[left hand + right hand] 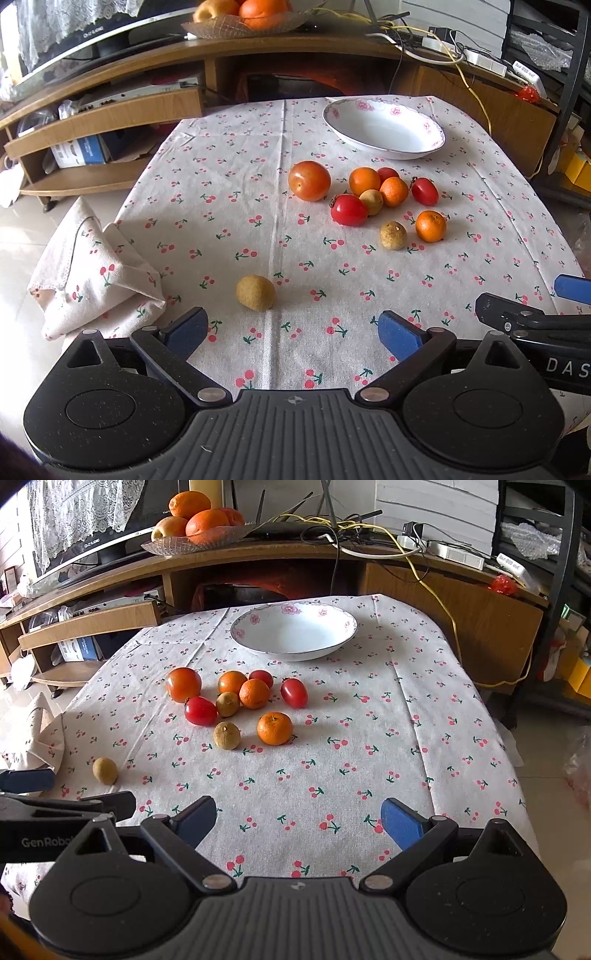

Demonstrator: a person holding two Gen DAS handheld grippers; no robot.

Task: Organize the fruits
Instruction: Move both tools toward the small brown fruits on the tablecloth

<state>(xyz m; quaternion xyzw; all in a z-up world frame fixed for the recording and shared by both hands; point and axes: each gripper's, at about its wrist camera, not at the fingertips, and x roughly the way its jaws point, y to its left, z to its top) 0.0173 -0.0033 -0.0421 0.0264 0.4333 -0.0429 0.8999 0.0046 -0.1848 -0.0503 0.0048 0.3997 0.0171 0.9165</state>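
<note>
Loose fruit lies on a cherry-print tablecloth (229, 206): a large tomato (309, 180), small oranges (430, 226), red cherry tomatoes (348, 209) and brown longans (393, 235). One longan (255, 292) lies apart, just ahead of my left gripper (291, 332), which is open and holds nothing. An empty white bowl with pink flowers (384, 127) stands behind the fruit. In the right wrist view the same cluster (236, 698) and bowl (293, 631) lie ahead and left of my right gripper (299, 821), open and holding nothing. The lone longan (105, 770) is at its far left.
A wooden TV stand (258, 55) behind the table carries a glass dish of large oranges (255, 18), cables and a power strip (458, 557). The cloth's corner (85, 266) hangs folded off the left table edge. The right gripper's finger (535, 321) shows at the left view's right side.
</note>
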